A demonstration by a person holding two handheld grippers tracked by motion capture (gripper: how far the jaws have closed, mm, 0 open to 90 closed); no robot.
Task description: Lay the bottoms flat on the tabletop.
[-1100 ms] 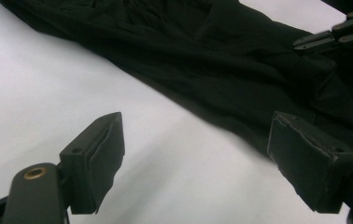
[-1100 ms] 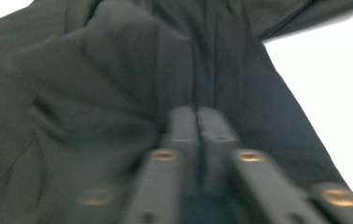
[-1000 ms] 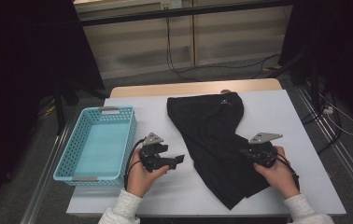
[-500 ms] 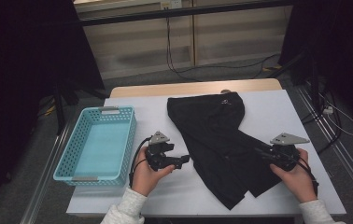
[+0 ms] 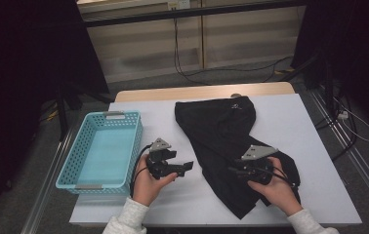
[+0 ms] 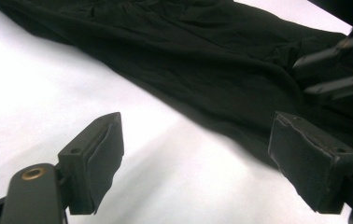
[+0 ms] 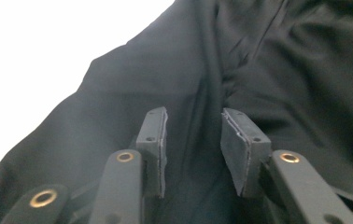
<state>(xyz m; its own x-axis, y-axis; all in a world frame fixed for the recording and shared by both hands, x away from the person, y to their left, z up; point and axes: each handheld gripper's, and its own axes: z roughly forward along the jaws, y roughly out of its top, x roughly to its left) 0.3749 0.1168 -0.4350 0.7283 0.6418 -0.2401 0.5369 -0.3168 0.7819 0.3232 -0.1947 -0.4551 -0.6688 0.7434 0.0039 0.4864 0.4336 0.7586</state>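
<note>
Two grippers, one garment, one basket: so we list the table's contents. The black shorts [image 5: 231,146] lie spread and rumpled on the white table cover [image 5: 319,146], right of centre, one leg running down toward the person's edge.

The left gripper [image 5: 185,167] rests just beside the cloth's left edge, apart from it, jaws wide with nothing between them; in the left gripper view we see bare white cover between the pads [image 6: 102,154] and the dark cloth [image 6: 202,60] beyond.

The right gripper [image 5: 232,171] sits over the lower leg of the shorts. Its jaws have just been opening and now stand at a narrow gap. In the right gripper view a fold of cloth [image 7: 198,93] runs under that gap, but the pads [image 7: 235,140] do not press on it.

Risks, as we judge them: closing from here may pinch a single layer, or miss the fold, so the leg slides out on lifting. Dragging may bunch the fabric further.

Surroundings: a turquoise basket [image 5: 124,127] stands at the left, near the left hand [image 5: 146,183]. Nothing lies between it and the shorts but that hand and its gripper.
</note>
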